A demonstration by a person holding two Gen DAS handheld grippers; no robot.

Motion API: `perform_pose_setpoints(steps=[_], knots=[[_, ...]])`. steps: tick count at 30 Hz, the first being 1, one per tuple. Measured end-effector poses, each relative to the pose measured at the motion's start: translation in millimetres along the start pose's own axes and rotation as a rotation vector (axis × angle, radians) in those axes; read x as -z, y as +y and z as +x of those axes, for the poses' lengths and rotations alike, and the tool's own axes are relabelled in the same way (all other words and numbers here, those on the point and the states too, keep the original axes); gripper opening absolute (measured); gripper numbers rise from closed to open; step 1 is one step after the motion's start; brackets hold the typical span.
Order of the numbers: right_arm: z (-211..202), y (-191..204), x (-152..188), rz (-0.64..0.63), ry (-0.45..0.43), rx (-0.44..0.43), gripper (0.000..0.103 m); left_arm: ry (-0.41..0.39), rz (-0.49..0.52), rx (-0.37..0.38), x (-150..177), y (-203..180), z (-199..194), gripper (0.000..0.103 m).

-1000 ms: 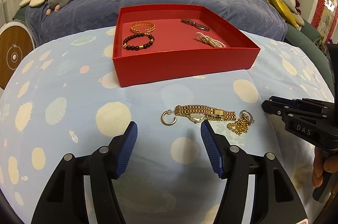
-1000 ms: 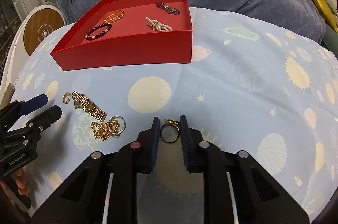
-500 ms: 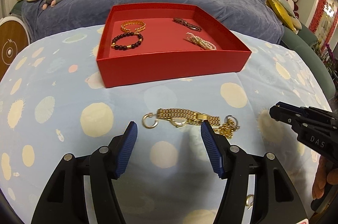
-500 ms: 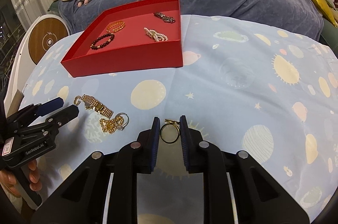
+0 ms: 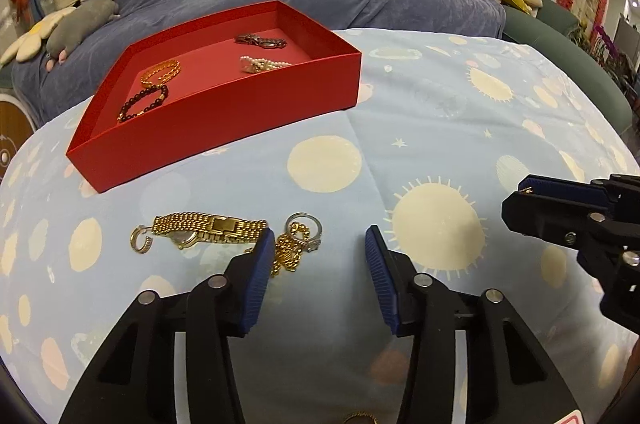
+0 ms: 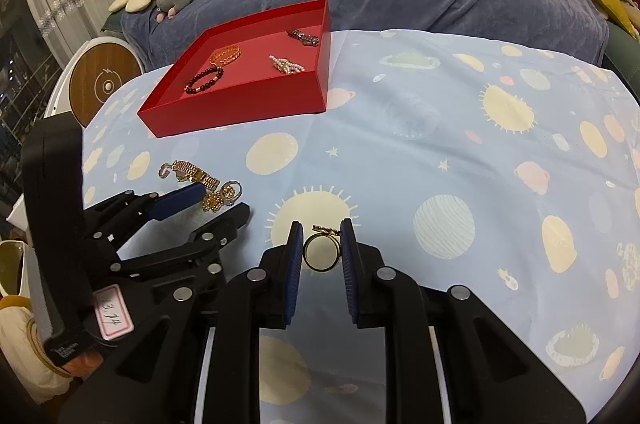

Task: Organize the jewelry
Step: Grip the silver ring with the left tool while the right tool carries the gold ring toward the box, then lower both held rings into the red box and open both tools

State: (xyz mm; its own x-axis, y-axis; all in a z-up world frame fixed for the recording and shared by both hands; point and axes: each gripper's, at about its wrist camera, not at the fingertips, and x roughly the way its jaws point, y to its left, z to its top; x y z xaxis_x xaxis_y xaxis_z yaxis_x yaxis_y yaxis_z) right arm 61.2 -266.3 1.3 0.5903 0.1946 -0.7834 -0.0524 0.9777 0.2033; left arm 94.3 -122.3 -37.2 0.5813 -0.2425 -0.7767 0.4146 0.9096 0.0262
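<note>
1. Jewelry sorting stands midway: the right gripper (image 6: 319, 251) is clamped on a gold ring (image 6: 320, 251), carried above the cloth and short of the red box (image 6: 256, 100).
2. Lift clear of the near wall before letting go, I judge.
3. The left gripper (image 5: 319, 256) has just been narrowing with nothing between its jaws, beside the gold chain (image 5: 294, 250) and watch (image 5: 208, 228).
4. Only the right view shows the ring.
</note>
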Motion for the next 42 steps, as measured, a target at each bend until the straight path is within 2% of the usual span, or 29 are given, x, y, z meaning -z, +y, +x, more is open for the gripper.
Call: perform_pose_setpoints(steps=[2,5,6,9,14,19,28,32,36,40,42], knots=[[0,-2,-1,0.004,-0.001,-0.003,0.018,-0.008,0.022,-0.036,-1,-4,3,0.033],[1,-1,-2,0.005,0.002,-0.013,0.018,-0.011,0.01,-0.055,0,3,1,0.011],[1,0,-3,0.002,0.003,-0.015,0.018,-0.008,0.0,-0.057,1,8,0,0.009],[4,7,-3,-0.009,0.005,-0.023,0.018,-0.004,-0.038,-0.051,5,24,-3,0.008],[8,18,-5,-0.021,0.011,-0.038,0.018,-0.008,-0.098,0.017,15,45,-14,0.008],[11,28,-6,-0.033,0.014,-0.052,0.018,-0.012,-0.151,0.043,20,64,-28,0.008],[8,41,-17,-0.044,-0.009,-0.071,0.018,-0.053,-0.2,0.066,7,80,-50,0.008],[6,50,-39,-0.054,-0.05,-0.086,0.018,-0.08,-0.235,0.052,-8,96,-56,0.008],[7,59,-76,-0.081,-0.112,-0.095,0.018,-0.139,-0.263,0.026,-40,118,-63,0.008],[26,60,-116,-0.08,-0.144,-0.08,0.018,-0.15,-0.291,0.022,-69,145,-53,0.008],[41,59,-128,-0.074,-0.144,-0.079,0.018,-0.152,-0.298,-0.005,-78,155,-43,0.008]])
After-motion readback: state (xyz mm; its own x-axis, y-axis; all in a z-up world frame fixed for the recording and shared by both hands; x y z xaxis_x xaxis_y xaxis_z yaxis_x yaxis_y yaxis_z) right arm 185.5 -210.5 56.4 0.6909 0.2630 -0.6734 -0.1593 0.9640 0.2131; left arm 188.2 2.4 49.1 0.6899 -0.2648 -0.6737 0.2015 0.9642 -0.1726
